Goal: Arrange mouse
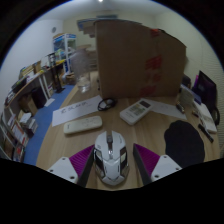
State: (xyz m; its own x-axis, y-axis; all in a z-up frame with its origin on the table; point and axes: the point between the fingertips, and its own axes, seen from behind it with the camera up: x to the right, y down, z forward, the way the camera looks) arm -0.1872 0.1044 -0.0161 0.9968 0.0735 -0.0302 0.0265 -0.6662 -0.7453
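A white and grey mouse with black side panels lies lengthwise between my two fingers, its nose pointing away from me. The purple pads press against both of its sides. My gripper is shut on the mouse, over the near part of the wooden desk. The rear of the mouse is hidden below the fingers.
A white keyboard lies ahead to the left and a second white keyboard further on. A black mouse mat lies to the right. A big cardboard box stands at the back, a coiled cable before it. Shelves stand left.
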